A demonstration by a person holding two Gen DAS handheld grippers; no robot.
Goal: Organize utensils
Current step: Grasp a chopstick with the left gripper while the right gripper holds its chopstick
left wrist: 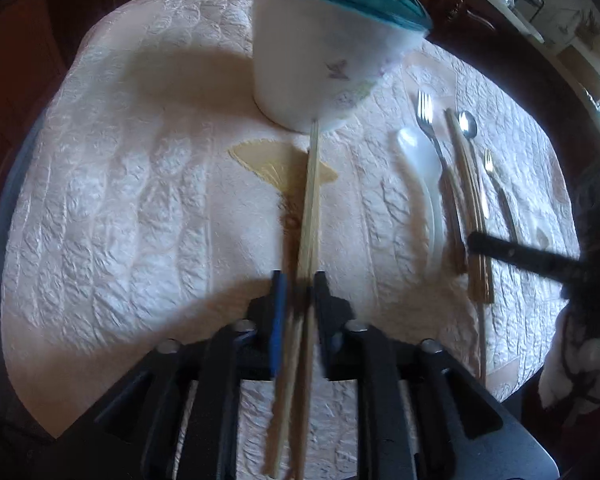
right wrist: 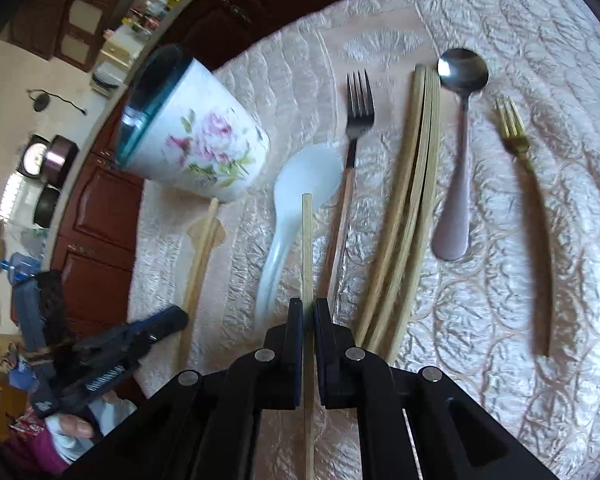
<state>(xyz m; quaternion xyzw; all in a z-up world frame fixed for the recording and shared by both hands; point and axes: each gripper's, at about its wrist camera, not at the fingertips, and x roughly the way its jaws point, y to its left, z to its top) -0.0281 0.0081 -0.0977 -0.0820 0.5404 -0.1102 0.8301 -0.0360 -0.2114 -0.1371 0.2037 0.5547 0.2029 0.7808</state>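
My left gripper [left wrist: 300, 280] is shut on a pair of pale chopsticks [left wrist: 311, 184] whose tips point at the base of a white floral cup [left wrist: 320, 64] with a blue rim. The cup [right wrist: 192, 136] and my left gripper [right wrist: 156, 328] also show in the right wrist view. My right gripper [right wrist: 308, 308] is shut on a single pale chopstick [right wrist: 307, 240] above a white plastic spoon [right wrist: 296, 200]. On the cloth lie a steel fork [right wrist: 358, 120], a bundle of bamboo chopsticks [right wrist: 412, 184], a steel spoon [right wrist: 460, 128] and a gold fork [right wrist: 520, 184].
A quilted pale tablecloth [left wrist: 120, 200] covers the round table. A yellow fan-shaped patch [left wrist: 268, 160] lies on it under the chopsticks. Dark wooden cabinets [right wrist: 96, 216] and a cluttered counter [right wrist: 140, 20] stand beyond the table's far edge.
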